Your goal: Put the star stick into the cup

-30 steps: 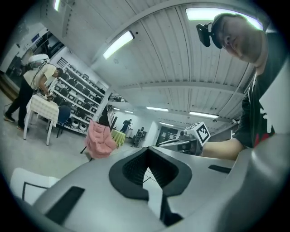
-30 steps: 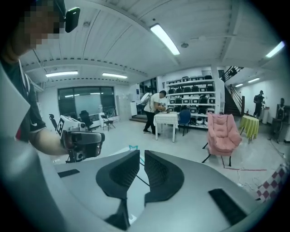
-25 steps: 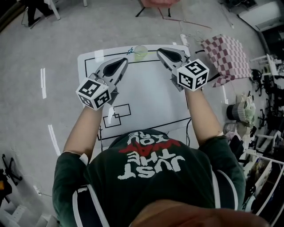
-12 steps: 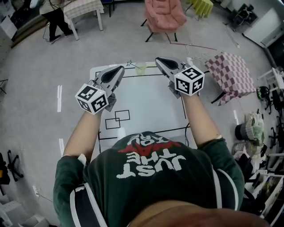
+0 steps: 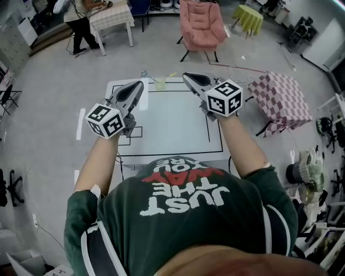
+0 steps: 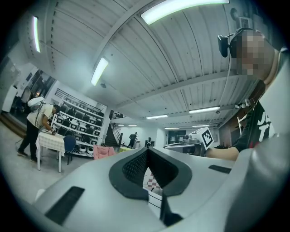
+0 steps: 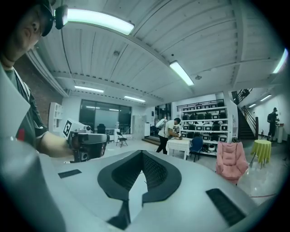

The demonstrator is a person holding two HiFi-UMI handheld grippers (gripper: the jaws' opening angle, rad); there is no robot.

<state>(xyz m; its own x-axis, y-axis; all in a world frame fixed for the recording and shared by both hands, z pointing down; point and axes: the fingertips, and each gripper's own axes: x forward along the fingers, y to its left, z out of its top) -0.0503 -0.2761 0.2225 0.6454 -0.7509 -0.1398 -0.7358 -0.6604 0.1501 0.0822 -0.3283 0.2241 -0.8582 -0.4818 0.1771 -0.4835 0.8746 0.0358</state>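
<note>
The left gripper [image 5: 141,82] and the right gripper [image 5: 186,75] are hanging over the white table [image 5: 172,118], jaws squeezed together and holding nothing. The cup [image 5: 160,82] is sitting at the table's far edge between their tips, with the star stick [image 5: 144,74] poking out at its left. A pink chair [image 5: 202,21] and a checked table [image 5: 283,94] are standing behind.

Bright ceiling tubes [image 6: 181,8]; fisheye edges dark, warped.

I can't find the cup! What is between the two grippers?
In the head view, the pale cup shows between the left gripper and the right gripper, down at the white table's far edge.
</note>
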